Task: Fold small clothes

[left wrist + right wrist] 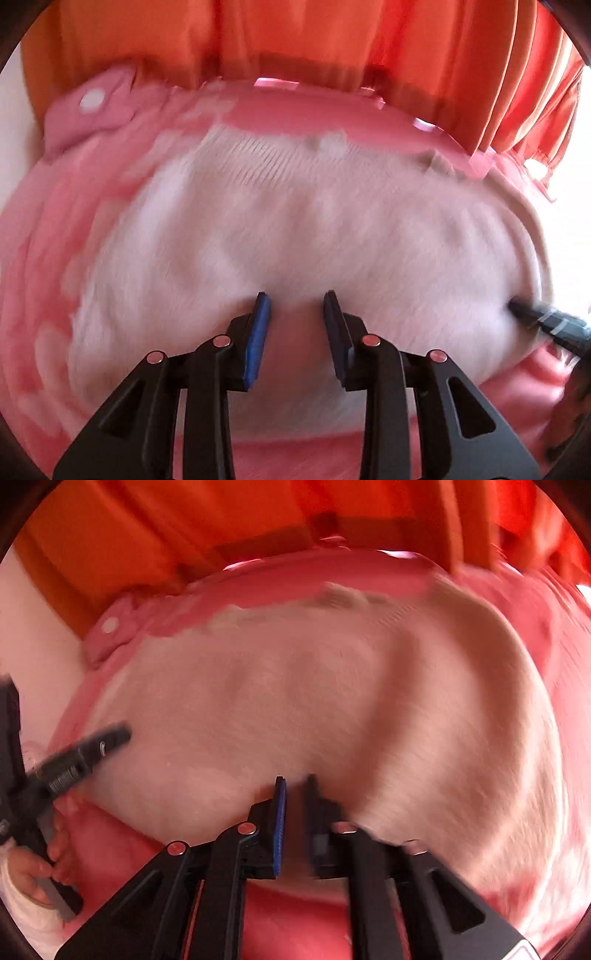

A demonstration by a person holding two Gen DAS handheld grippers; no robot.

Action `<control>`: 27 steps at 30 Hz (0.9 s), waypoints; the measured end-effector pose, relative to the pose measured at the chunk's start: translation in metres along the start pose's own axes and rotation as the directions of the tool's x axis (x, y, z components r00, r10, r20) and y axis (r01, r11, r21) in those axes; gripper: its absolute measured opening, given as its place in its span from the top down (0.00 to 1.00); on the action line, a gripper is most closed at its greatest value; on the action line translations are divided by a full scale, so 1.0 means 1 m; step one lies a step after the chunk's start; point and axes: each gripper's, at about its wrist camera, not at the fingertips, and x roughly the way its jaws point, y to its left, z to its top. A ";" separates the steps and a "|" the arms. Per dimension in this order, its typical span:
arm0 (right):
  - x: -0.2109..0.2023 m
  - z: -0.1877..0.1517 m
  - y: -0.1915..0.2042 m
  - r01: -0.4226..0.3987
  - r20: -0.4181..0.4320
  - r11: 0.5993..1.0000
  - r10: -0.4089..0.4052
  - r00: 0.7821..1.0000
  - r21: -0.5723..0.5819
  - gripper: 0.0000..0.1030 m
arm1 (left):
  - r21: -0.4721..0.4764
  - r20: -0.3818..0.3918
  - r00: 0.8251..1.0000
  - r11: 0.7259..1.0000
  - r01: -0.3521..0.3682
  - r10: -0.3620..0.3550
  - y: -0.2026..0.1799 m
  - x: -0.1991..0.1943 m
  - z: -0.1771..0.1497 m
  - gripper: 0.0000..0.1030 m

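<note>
Left gripper (297, 301) first: its two blue-padded fingers sit with a gap between them, and the near edge of the white fuzzy garment (295, 229) runs into that gap. The fabric fills the space, but the pads don't look pressed tight on it, so I can't tell if it's really pinching or just parted around the hem. Everything is motion-blurred, which doesn't help.

Right gripper (295, 782) is a different story. Its fingers are drawn close together, only a thin slot left, and the garment's near edge (295, 701) goes right into that slot, so it looks clamped on the cloth. In the left wrist view the right gripper's tip (546, 321) pokes in from the right side, touching the garment's right edge. In the right wrist view the left gripper (85, 753) comes in from the left, with the person's hand (33, 867) wrapped around its handle.

The garment itself is a small white knit piece with a ribbed band along the far side, spread over a pink blanket (48, 258). A pink tab with a white snap button (92, 99) lies at the far left corner. Behind it all hang orange pleated curtains (295, 33).
</note>
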 end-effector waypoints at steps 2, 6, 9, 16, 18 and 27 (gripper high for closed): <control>-0.020 -0.008 -0.033 0.092 0.017 0.987 -0.095 0.995 0.130 1.00 | -0.039 0.031 0.997 0.997 -0.068 0.069 0.019 -0.020 -0.005 0.72; -0.048 -0.015 -0.053 0.138 0.060 0.961 -0.157 0.986 0.241 1.00 | -0.237 0.017 0.999 0.971 -0.038 0.043 0.069 -0.034 -0.020 0.72; -0.061 -0.005 -0.018 0.096 0.132 0.988 -0.112 0.985 0.122 0.87 | -0.363 0.088 0.993 0.931 -0.045 0.083 0.087 -0.059 -0.023 0.65; -0.012 0.036 0.092 -0.090 0.083 0.976 0.108 0.991 -0.197 0.88 | -0.615 0.078 0.996 0.789 0.016 0.041 0.109 -0.057 -0.035 0.25; 0.020 0.048 0.107 -0.128 0.010 0.964 0.134 0.991 -0.233 0.88 | -0.660 0.029 1.000 0.751 0.018 0.002 0.107 -0.036 -0.041 0.25; 0.079 0.048 0.105 -0.132 -0.099 0.978 0.117 0.988 -0.162 0.90 | -0.677 0.063 0.996 0.736 -0.002 0.062 0.101 -0.019 -0.040 0.20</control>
